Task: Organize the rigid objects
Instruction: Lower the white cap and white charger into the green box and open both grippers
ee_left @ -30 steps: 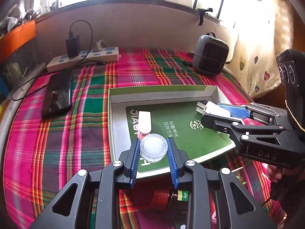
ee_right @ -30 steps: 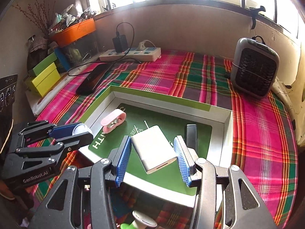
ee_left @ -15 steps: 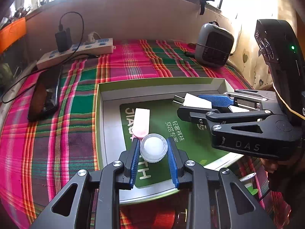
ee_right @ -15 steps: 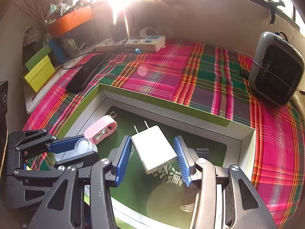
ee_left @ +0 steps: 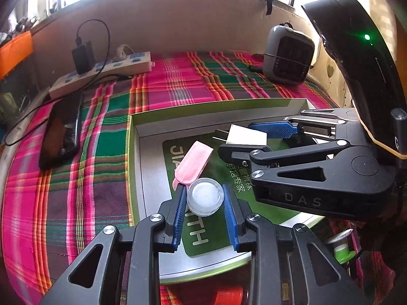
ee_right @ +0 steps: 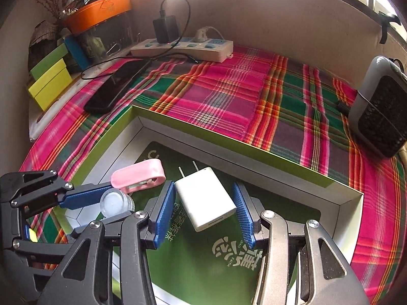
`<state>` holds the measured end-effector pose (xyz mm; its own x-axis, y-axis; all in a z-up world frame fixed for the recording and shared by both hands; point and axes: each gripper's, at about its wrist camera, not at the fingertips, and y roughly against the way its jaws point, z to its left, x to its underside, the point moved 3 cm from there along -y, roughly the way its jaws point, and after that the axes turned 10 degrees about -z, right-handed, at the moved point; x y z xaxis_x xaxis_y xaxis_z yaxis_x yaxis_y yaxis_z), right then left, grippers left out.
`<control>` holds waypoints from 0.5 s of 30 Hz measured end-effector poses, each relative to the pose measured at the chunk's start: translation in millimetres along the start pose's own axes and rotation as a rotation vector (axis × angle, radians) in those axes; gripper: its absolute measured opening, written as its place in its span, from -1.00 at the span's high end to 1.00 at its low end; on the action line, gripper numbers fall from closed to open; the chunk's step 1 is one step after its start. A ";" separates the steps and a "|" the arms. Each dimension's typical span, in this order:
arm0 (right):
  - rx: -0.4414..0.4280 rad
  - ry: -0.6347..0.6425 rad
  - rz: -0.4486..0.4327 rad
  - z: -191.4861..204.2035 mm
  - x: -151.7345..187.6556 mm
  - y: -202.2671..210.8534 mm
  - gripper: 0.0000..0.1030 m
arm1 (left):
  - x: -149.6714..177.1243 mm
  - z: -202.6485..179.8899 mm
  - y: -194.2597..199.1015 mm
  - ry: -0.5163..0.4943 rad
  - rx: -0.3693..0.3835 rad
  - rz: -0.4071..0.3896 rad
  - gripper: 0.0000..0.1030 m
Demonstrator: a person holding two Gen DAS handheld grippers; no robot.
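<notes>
A shallow green-and-white box lid [ee_left: 178, 113] [ee_right: 229, 137] lies on the plaid cloth. My left gripper [ee_left: 205, 200] is shut on a small clear round jar [ee_left: 205, 199] [ee_right: 115, 202] and holds it over the tray's near left part, beside a pink clip [ee_left: 193, 162] [ee_right: 140, 175] lying inside. My right gripper [ee_right: 206, 203] is shut on a white wall charger [ee_right: 204, 198] [ee_left: 246, 136], prongs pointing away, held over the tray's middle. The right gripper body [ee_left: 318, 167] fills the right of the left wrist view.
A black phone [ee_left: 61, 132] [ee_right: 117, 86] lies left of the tray. A power strip [ee_left: 101, 72] [ee_right: 183, 47] with a black adapter sits at the back wall. A small grey heater [ee_left: 288, 56] [ee_right: 379, 106] stands at the right. Yellow and green boxes [ee_right: 49, 81] stack far left.
Both grippers moved forward over the tray with their loads. The jar now sits by the pink clip; the charger is farther in over the green panel.
</notes>
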<state>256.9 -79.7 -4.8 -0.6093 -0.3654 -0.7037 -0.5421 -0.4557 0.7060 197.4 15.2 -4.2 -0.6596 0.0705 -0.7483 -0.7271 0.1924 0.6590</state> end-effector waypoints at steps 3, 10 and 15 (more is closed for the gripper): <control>-0.007 0.010 0.005 2.6 -1.1 -2.1 0.07 | -0.2 0.4 -0.5 0.001 0.003 0.001 0.47; -0.002 0.034 0.014 6.1 -1.9 -5.5 0.07 | -0.6 0.4 -1.0 0.003 0.003 0.005 0.47; 0.000 0.041 0.016 6.8 -2.7 -6.5 0.07 | -0.3 0.6 -1.3 -0.004 -0.001 0.006 0.46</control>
<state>258.2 -70.2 -7.0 -0.5933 -0.4059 -0.6952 -0.5325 -0.4498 0.7170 198.7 15.5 -4.9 -0.6635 0.0752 -0.7444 -0.7230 0.1912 0.6638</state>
